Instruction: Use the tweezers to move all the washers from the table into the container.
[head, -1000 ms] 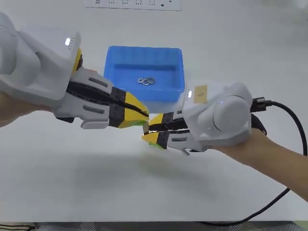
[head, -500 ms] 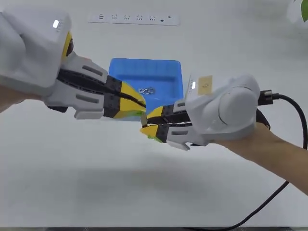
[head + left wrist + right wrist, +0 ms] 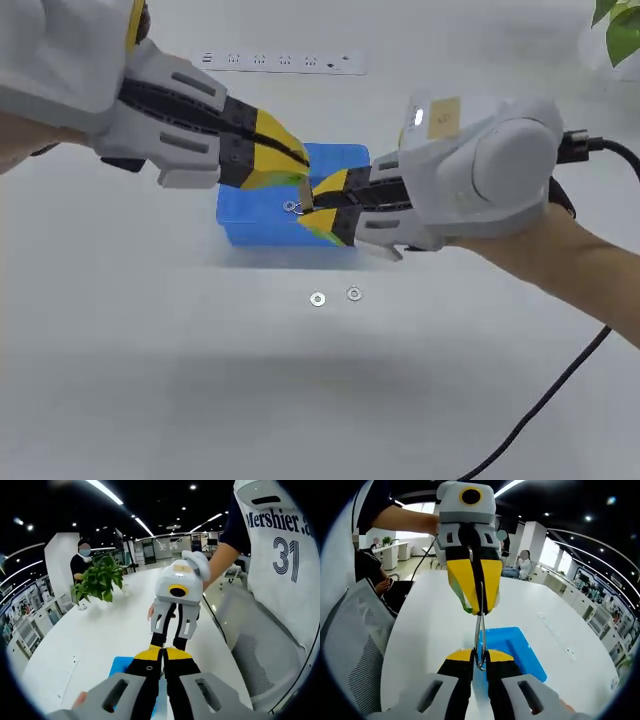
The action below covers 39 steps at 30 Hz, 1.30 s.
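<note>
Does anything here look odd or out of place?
Nothing is spilled or broken. Two washers lie on the table outside the blue container, and the left gripper and right gripper both pinch one pair of tweezers, tip to tip.

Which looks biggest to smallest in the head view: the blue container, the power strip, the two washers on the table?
1. blue container, partly hidden.
2. power strip, long but thin; it is farther off, so its true size is unsure.
3. left washer and right washer: alike, unranked.
</note>
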Each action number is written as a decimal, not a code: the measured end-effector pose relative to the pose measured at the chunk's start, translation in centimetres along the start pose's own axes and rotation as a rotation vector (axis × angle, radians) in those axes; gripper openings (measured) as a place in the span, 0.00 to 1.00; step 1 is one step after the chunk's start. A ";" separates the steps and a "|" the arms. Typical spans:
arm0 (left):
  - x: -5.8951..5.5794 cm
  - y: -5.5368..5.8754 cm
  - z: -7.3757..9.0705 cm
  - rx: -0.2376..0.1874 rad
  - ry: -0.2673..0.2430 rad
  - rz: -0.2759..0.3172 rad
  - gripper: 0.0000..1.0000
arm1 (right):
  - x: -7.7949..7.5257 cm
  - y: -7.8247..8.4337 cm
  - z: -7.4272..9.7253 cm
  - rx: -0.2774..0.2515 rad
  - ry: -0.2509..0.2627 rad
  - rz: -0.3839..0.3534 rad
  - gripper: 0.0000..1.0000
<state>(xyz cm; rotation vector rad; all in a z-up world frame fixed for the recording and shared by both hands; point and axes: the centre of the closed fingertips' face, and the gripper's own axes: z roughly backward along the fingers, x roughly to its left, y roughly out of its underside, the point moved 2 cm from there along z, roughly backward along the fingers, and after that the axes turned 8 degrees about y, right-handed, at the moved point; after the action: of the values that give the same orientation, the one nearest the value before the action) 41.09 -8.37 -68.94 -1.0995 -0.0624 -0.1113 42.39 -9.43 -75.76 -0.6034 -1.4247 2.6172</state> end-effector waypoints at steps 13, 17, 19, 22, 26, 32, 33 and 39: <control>5.1 3.1 -0.7 0.030 -0.024 0.012 0.06 | -4.1 1.9 -3.8 0.028 0.019 -0.010 0.11; 5.8 4.6 -1.2 0.039 -0.018 0.039 0.06 | -4.2 3.1 -5.3 0.050 -0.004 -0.026 0.11; 6.0 5.4 -1.5 0.045 -0.011 0.057 0.06 | -4.1 3.7 -5.9 0.063 -0.020 -0.027 0.11; 6.4 6.5 -1.7 0.047 -0.007 0.082 0.06 | -4.0 4.5 -6.6 0.078 -0.032 -0.031 0.11; 7.0 7.4 -1.9 0.040 -0.012 0.107 0.06 | -4.2 5.2 -7.1 0.091 -0.038 -0.041 0.11; 7.4 8.4 -2.4 0.037 -0.008 0.136 0.06 | -4.3 6.5 -7.9 0.110 -0.048 -0.056 0.11; 7.3 8.4 -2.5 0.037 -0.007 0.140 0.06 | -4.3 6.6 -8.0 0.112 -0.048 -0.058 0.11; 7.2 8.4 -2.6 0.036 -0.008 0.144 0.06 | -4.2 6.6 -7.8 0.115 -0.045 -0.057 0.11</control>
<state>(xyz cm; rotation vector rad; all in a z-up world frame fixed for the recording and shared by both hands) 49.24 -7.34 -76.76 -1.0648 0.0071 0.0231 49.97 -8.09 -83.74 -0.4867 -1.2725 2.6615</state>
